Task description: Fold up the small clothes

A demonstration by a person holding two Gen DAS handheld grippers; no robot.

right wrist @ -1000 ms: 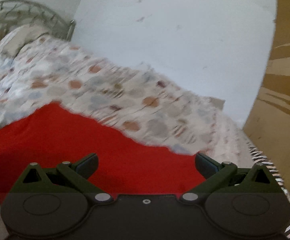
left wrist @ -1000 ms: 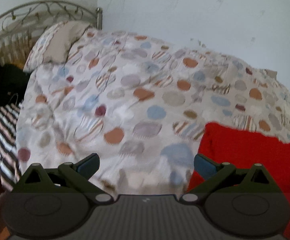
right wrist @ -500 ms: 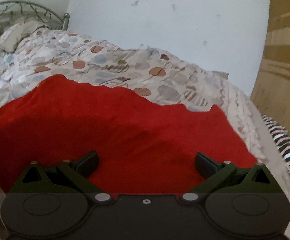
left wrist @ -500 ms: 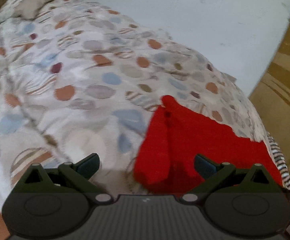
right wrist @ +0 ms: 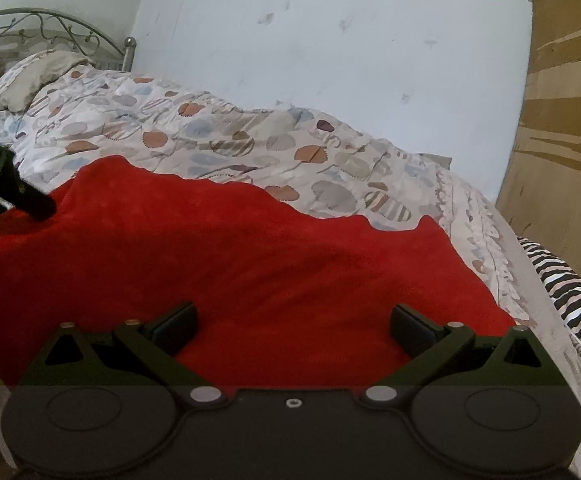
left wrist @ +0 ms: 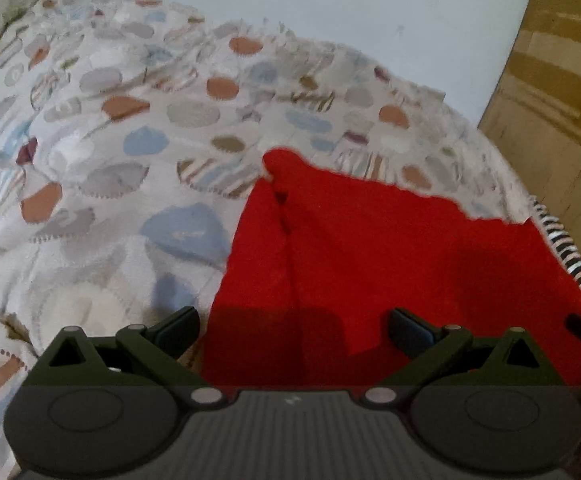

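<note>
Both grippers' jaws wide; red cloth flat on quilt

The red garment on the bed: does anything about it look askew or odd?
Somewhat. The red garment lies on the spotted duvet not fully flat: along its left side a strip is doubled over, leaving a crease, and its far edge is wavy. Nothing looks damaged.

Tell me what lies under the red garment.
The red garment lies on a spotted quilt covering the bed. The quilt shows around its edges; what is directly beneath the cloth is covered.
</note>
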